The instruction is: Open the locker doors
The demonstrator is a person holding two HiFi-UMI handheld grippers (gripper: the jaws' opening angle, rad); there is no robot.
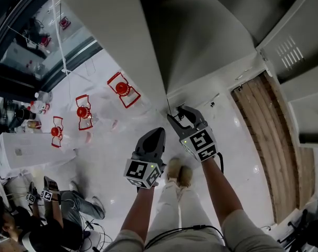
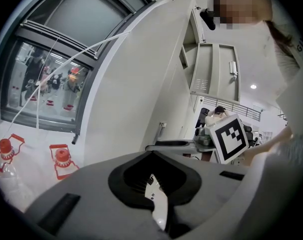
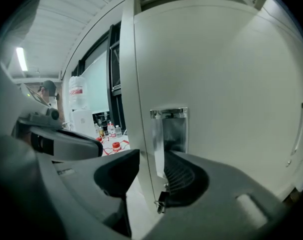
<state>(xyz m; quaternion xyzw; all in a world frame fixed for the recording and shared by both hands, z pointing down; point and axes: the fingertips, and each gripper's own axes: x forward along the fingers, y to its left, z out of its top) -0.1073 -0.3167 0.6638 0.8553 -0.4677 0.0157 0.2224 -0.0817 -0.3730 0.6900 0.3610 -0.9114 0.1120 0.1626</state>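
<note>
A tall grey locker door (image 1: 201, 46) stands swung out in front of me, its free edge running down to the floor. My right gripper (image 1: 179, 113) is at that edge, low down. In the right gripper view the jaws of the right gripper (image 3: 151, 159) stand open astride the door edge, beside the chrome recessed handle (image 3: 169, 129); the pads do not press on the door (image 3: 226, 84). A small lock (image 3: 160, 201) hangs below the handle. My left gripper (image 1: 158, 133) is shut and empty, held back left of the door; the left gripper (image 2: 154, 156) looks toward the door (image 2: 136, 99).
Three red-capped bottles (image 1: 122, 88) (image 1: 83, 112) (image 1: 55, 132) stand in red floor markings at left. A person (image 1: 22, 219) sits at the lower left. More locker doors, one vented (image 1: 290, 51), and a wooden strip (image 1: 274, 135) lie at right. My feet (image 1: 179, 172) are below the grippers.
</note>
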